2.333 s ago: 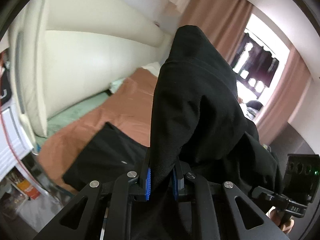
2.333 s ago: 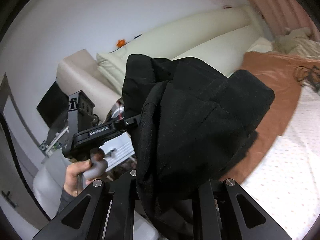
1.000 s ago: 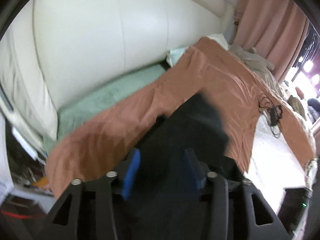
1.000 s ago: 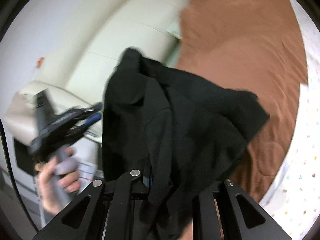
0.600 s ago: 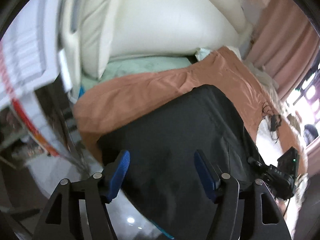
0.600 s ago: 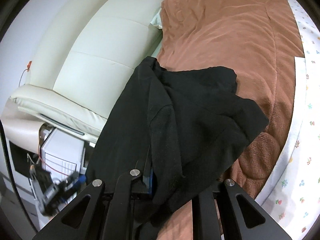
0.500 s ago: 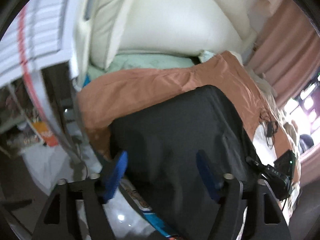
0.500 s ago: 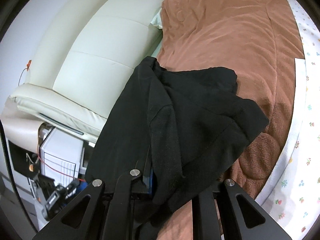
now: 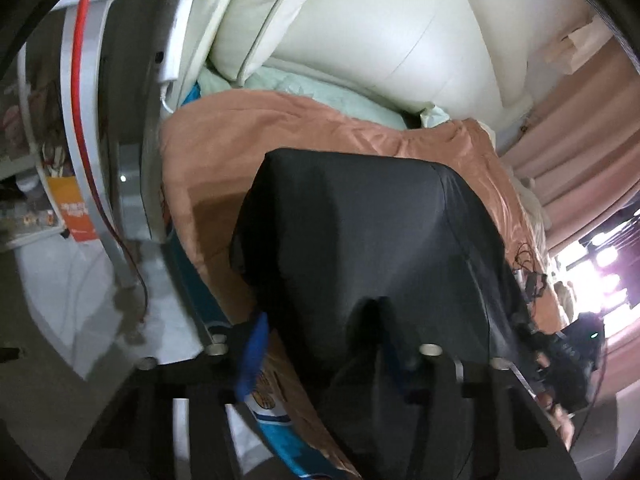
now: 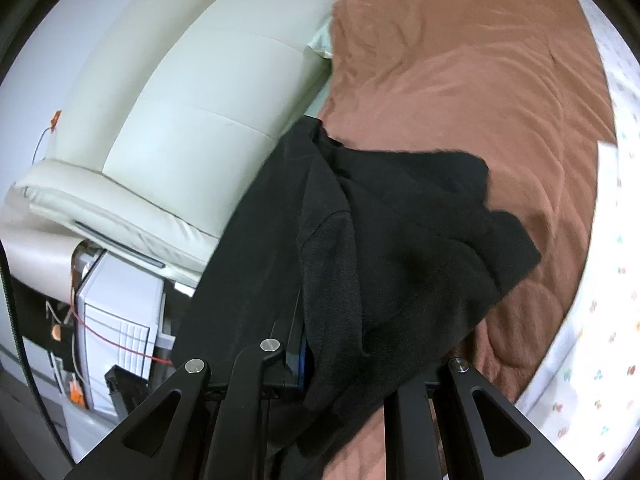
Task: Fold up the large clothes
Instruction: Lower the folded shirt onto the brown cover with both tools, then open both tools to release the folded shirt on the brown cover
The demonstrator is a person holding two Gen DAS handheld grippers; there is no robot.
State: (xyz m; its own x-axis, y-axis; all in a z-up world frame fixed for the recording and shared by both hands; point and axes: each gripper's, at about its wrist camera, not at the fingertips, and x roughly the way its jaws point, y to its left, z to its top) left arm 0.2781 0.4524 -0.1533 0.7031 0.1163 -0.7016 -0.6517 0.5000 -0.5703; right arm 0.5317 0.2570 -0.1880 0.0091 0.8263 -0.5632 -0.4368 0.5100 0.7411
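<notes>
A large black garment (image 9: 360, 240) lies on the brown blanket (image 9: 288, 120) at the bed's corner and hangs over its edge. My left gripper (image 9: 324, 344) is open, its blue pads (image 9: 252, 344) spread around the garment's near hem, not clamped. In the right wrist view the same garment (image 10: 400, 232) lies bunched on the blanket (image 10: 480, 80). My right gripper (image 10: 340, 360) is shut on a fold of it, which drapes over the fingers and hides the tips.
A cream padded headboard (image 10: 168, 120) runs along the bed's far side. A white appliance (image 10: 120, 312) with a red cable stands on the floor beside the bed. A floral sheet (image 10: 600, 320) lies at right. Pink curtains (image 9: 580, 120) hang beyond.
My left gripper let go of the garment, opened, and dropped down to the bed's corner near the hem. The garment was lowered onto the blanket. My right gripper keeps its hold.
</notes>
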